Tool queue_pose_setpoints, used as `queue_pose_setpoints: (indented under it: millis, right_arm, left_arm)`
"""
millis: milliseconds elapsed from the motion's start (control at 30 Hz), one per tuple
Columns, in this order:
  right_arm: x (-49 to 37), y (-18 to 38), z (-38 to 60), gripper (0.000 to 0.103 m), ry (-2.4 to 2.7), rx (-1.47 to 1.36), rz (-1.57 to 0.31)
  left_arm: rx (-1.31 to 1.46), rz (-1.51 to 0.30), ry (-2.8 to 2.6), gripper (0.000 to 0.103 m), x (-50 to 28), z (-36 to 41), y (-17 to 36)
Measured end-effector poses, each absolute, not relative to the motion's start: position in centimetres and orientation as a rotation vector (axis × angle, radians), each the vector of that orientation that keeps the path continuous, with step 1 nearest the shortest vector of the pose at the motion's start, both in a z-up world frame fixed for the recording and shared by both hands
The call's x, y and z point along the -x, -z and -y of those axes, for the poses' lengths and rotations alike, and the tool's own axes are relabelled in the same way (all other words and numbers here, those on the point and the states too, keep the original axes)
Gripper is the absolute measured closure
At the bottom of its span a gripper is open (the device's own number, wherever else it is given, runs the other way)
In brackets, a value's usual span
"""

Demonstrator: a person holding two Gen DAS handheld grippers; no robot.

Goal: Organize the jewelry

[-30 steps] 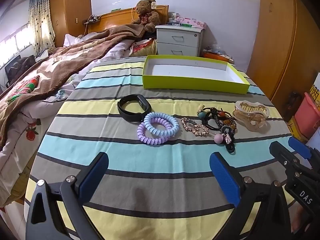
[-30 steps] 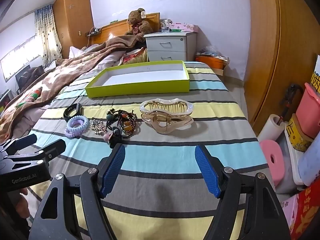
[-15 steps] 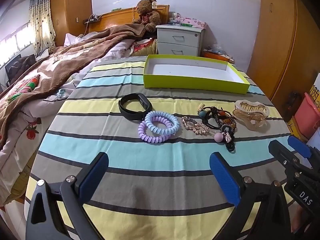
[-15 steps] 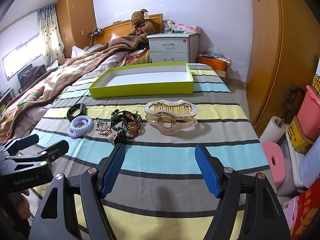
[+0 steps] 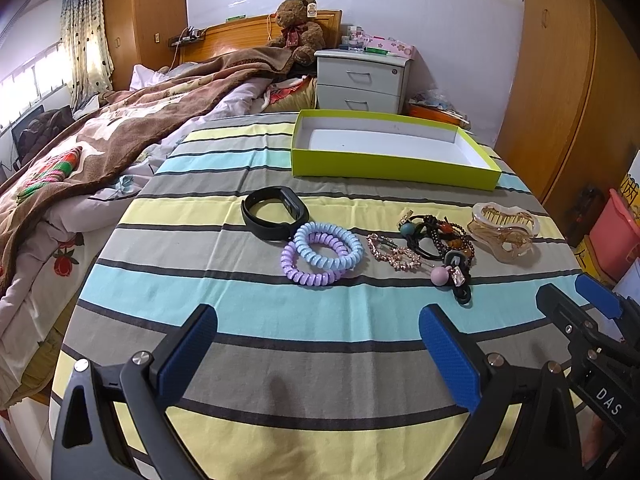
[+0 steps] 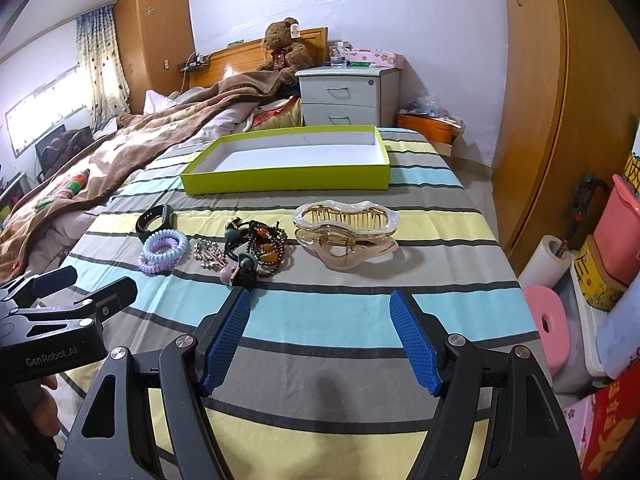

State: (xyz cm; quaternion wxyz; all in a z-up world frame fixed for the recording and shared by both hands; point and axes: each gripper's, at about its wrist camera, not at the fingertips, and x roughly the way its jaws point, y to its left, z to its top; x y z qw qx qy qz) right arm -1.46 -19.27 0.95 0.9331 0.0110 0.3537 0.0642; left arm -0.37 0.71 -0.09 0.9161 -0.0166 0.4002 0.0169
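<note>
right gripper (image 5: 576,300): in the left wrist view cut off by the right edge, only its dark body and one blue fingertip show
left gripper (image 6: 86,286): in the right wrist view its body runs off the left edge
hand (image 6: 44,408): only a sliver at the lower left
bead tangle (image 6: 256,250): separate pieces too knotted to tell apart
pink tub (image 5: 614,234): cropped by the right edge

The striped bedcover (image 5: 280,312) is matt woven cloth, faintly creased. The green box (image 5: 394,168) looks like smooth card, white inside. The hair claw (image 6: 346,236) is glossy translucent plastic. The coil hair ties (image 5: 322,252) are shiny pastel plastic; the black band (image 5: 274,216) is matt. The tool pads (image 6: 226,338) are blue and finely textured on black plastic arms.
</note>
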Motion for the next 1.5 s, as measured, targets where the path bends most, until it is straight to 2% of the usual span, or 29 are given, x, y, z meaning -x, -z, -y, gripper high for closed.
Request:
queue_pose_setpoints:
  millis: [1500]
  right_arm:
    - [1.53, -0.97, 19.20, 0.031, -0.128, -0.020, -0.725]
  left_arm:
    - [0.035, -0.824, -0.037, 0.000, 0.61, -1.04, -0.02]
